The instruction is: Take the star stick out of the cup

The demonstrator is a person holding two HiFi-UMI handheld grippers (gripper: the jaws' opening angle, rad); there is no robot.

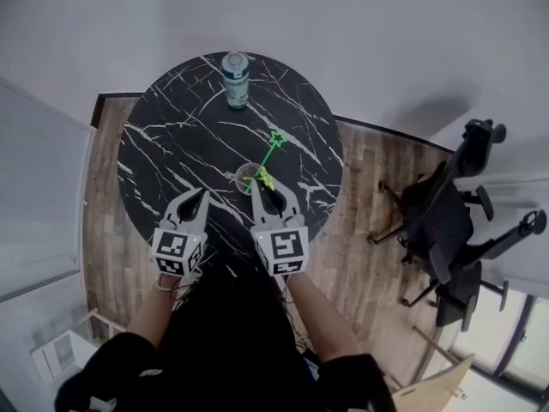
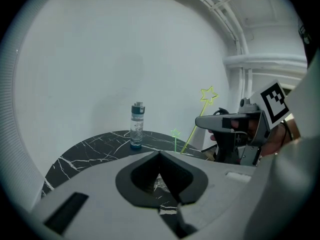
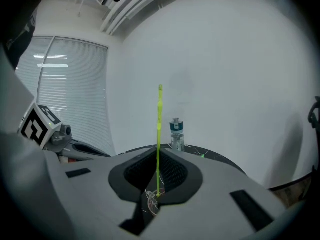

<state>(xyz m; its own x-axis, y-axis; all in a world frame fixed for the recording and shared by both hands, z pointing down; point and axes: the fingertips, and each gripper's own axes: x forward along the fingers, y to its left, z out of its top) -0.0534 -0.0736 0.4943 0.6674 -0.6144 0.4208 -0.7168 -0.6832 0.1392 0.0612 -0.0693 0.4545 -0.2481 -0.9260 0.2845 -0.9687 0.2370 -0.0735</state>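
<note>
A clear cup stands near the front of the round black marble table. My right gripper hangs right over the cup, shut on a thin yellow-green star stick that rises upright through its closed jaw tips. Below them, part of the cup shows through the gap. The left gripper view shows this stick's star high above the right gripper. A second, darker green star stick leans away from the cup. My left gripper hovers left of the cup, shut and holding nothing.
A water bottle with a blue base stands at the table's far edge. A black office chair sits on the wooden floor to the right. A white wall lies behind the table and window blinds to the left.
</note>
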